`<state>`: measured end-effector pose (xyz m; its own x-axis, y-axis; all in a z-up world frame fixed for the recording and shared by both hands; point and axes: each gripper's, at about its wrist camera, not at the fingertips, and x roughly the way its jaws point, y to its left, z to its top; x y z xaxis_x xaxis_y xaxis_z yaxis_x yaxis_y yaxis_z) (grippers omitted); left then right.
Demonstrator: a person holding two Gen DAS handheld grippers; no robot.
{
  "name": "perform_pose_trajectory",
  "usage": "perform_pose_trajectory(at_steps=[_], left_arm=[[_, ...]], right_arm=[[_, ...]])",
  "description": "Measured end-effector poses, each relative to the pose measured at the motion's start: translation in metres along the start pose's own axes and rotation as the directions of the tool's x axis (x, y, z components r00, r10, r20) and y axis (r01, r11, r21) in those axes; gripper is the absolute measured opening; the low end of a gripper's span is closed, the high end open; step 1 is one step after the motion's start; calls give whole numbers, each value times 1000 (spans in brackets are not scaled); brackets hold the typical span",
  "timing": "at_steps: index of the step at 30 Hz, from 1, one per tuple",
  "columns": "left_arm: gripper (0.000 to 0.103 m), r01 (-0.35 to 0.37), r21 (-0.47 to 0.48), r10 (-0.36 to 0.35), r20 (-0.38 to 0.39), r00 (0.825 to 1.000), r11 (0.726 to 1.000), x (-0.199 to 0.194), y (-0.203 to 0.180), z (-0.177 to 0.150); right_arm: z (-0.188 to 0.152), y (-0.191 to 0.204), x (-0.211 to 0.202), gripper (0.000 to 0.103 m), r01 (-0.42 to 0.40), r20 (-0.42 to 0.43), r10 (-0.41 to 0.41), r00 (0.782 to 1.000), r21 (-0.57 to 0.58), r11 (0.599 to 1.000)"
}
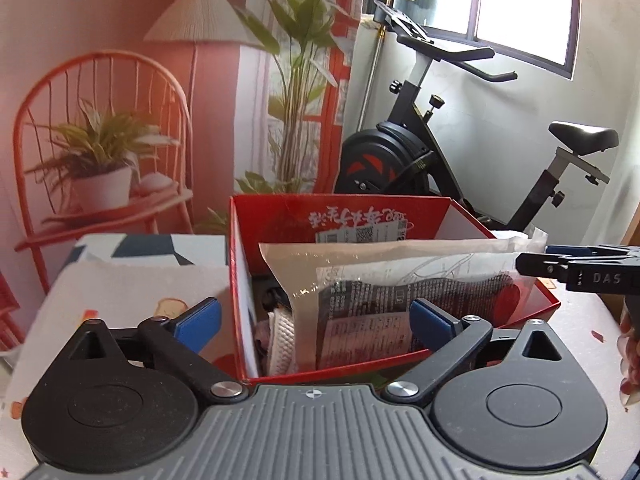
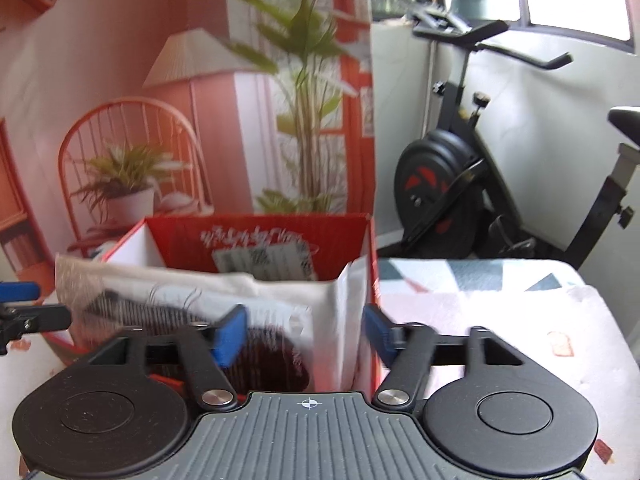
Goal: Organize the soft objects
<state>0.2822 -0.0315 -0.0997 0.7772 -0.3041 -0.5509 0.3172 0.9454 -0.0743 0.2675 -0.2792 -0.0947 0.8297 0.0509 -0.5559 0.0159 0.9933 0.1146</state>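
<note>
The clear plastic packet (image 1: 400, 292) stands on edge inside the red cardboard box (image 1: 340, 216), leaning across it from the box's near left corner toward its far right wall, with its top edge showing above the box rim. Printed paper and something dark red show through the film. Lower in the box, at its near left corner, lies a white knitted fabric item (image 1: 282, 344).

The left gripper (image 1: 316, 320) stands spread wide at the near side of the box; its blue pads (image 1: 200, 324) touch nothing, one outside the box's left wall and one in front of the packet. The right gripper (image 2: 304, 334) is also apart, at the near side of the box's right end, with the packet's folded white end (image 2: 348, 320) between its pads but not pressed by them. That view is blurred, so a light brush with the film cannot be ruled out.

The step in hand looks like the release after setting the packet into the box. To do it well, both grippers should draw back from the box with their jaws kept wide, so the pads do not catch the slippery film and drag the packet out. The packet seems only propped against the box walls, so it could slump; a gentle push down at its top edge would seat it below the box rim.
</note>
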Motion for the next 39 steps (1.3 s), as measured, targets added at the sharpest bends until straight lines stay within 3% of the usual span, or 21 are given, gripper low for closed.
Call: perform_pose_trajectory(at_steps=[4,7,11,16,23,25,30,39], left_arm=[[103,-59,16,59,31,998,998,-11,-6,4],[103,-118,23,118,21,993,993,-14,-10,7],[103,-110,-10,110,-23,994,994,-15,-8,8],[103,-59,-86,57,-16,998,995,-26,0,4],[103,-163,5,163,-7,987,987,-47,-12,4],[103,-147,-15,147,-2,989,989,-57,-11,5],[103,-121,-67,124,45,991,990,-90,-11,8],[103,-155,-17,155,160,975,988,-178,-36,11]], right_arm=[[2,1,-9,99,2,13,-2,1000,-4,1000],[1,5,-16,102,5,17,-5,1000,-22,1000],[0,9,-23,103,8,20,-7,1000,-16,1000],[-3,12,-34,103,9,28,-9,1000,3,1000],[-5,21,-56,103,40,60,-41,997,15,999],[-5,24,-64,103,35,68,-36,997,20,999],[-4,36,-94,103,35,92,-35,995,5,999],[-3,79,-181,103,99,151,-89,984,-57,993]])
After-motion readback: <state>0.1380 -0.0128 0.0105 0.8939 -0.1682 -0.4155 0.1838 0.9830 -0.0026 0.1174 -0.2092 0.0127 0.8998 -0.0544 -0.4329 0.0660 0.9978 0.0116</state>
